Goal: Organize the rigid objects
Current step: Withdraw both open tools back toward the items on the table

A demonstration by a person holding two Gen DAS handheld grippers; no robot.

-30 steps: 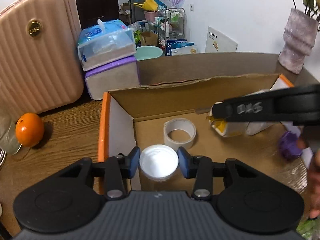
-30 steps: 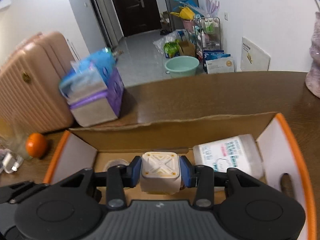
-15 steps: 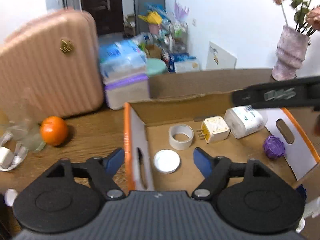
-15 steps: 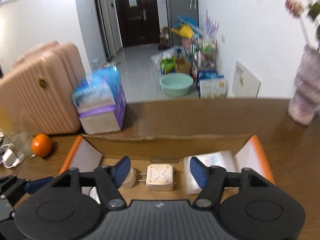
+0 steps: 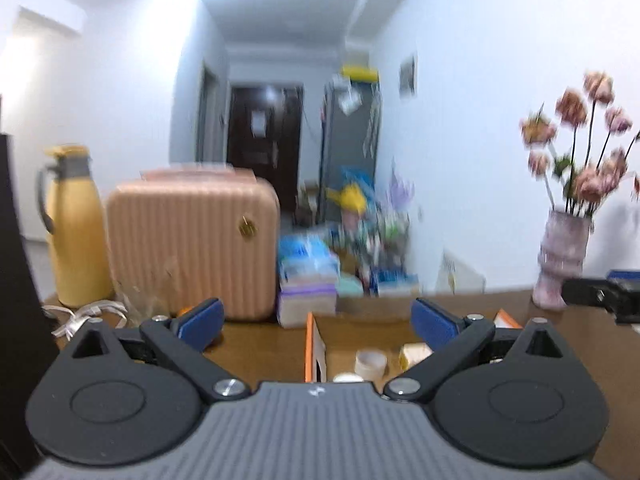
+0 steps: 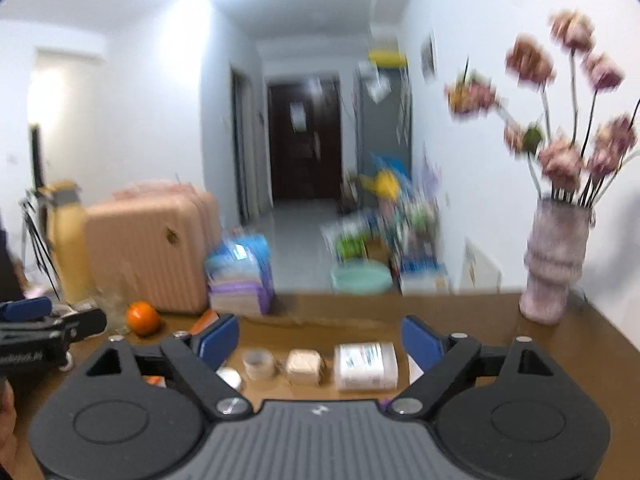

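both grippers, left gripper (image 5: 316, 316) and right gripper (image 6: 320, 338), have just been opening wide and hold nothing; inside the cardboard box (image 5: 314, 344) lie the tape roll (image 6: 258, 364) and adapter (image 6: 304, 366).

Wood bench (image 6: 500, 332) looking glossy; cardboard box (image 5: 320, 344) showing matt brown; suitcase (image 5: 192, 248) showing ribbed hard plastic; vase (image 6: 556, 260) looking ridged, glossy.

Suitcase (image 5: 192, 244): pink, vertically ribbed. Flask (image 5: 76, 228): yellow, grey-capped. Box (image 5: 314, 340): brown cardboard, orange edge. Orange (image 6: 143, 317), lower left: orange. Vase (image 6: 554, 260), right: pale mauve, ridged; flowers (image 6: 560, 160) dusky pink. Basin (image 6: 360, 276): mint green.
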